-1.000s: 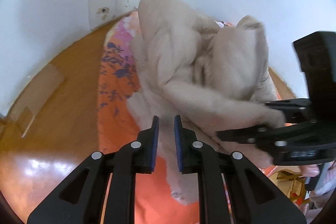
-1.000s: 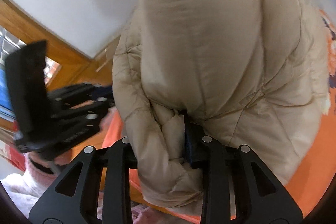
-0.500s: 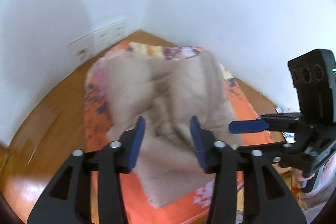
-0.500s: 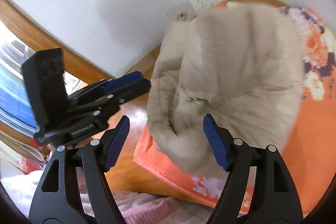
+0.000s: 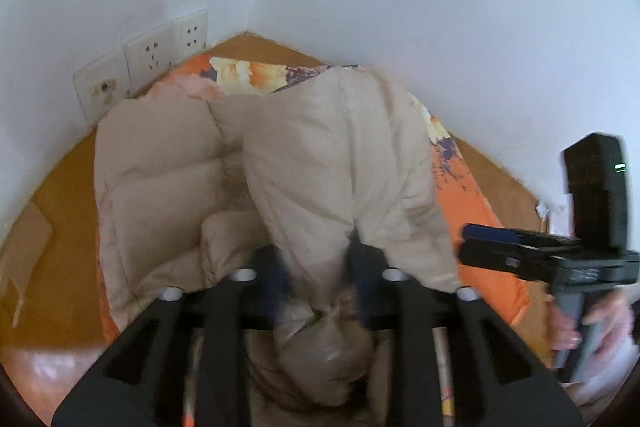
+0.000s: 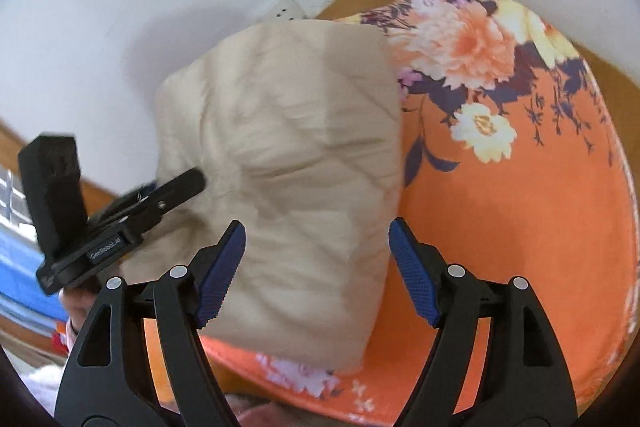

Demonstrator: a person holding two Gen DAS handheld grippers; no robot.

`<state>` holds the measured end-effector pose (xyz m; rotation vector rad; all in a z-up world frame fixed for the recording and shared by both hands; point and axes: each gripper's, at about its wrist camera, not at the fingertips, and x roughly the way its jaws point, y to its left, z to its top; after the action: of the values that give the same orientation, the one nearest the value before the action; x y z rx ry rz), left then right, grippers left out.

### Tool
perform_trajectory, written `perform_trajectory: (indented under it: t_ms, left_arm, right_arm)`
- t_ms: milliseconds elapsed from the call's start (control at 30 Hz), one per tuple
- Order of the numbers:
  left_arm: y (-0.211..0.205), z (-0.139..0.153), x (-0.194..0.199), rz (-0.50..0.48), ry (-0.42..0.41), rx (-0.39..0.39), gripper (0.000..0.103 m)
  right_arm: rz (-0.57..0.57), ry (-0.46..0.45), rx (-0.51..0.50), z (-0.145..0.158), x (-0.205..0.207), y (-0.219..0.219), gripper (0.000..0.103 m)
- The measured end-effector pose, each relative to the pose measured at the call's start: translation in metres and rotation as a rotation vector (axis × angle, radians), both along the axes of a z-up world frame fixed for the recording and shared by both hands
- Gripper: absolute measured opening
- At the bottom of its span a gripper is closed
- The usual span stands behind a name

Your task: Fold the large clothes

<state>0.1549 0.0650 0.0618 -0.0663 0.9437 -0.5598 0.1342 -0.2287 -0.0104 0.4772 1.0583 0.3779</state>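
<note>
A beige puffer jacket lies bunched on an orange floral cloth. My left gripper is closed around a thick fold of the jacket's near edge, which fills the gap between the fingers. In the right wrist view the jacket is a padded bundle on the cloth. My right gripper is open and empty, just above the jacket's near end. The left gripper shows there at the jacket's left side.
White walls meet in a corner behind the cloth, with wall sockets on the left one. Wooden floor surrounds the cloth, with a flat piece of cardboard at left. The right gripper's body stands at the right.
The right gripper let go of the jacket and opened. The jacket dropped onto the cloth. The left gripper opened, moved in, and closed on a fold at the jacket's near edge.
</note>
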Motion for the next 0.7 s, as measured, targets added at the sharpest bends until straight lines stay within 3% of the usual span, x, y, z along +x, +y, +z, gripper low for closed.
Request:
perform_trajectory:
  t_ms: [133,400,700]
  left_arm:
    - [0.019,0.010,-0.016,0.057,-0.029,0.001,0.014]
    - [0.073,-0.010,-0.024,0.216,0.044,-0.039,0.015]
    - [0.112,-0.051,-0.031,0.291,0.111,-0.082,0.020]
  right_arm:
    - [0.074,-0.007,0.072,0.001,-0.003,0.027,0.074]
    - [0.241,-0.088,-0.143,0.006,-0.004,0.100,0.074]
    - [0.310,-0.086,-0.247,-0.013,-0.009,0.141,0.075]
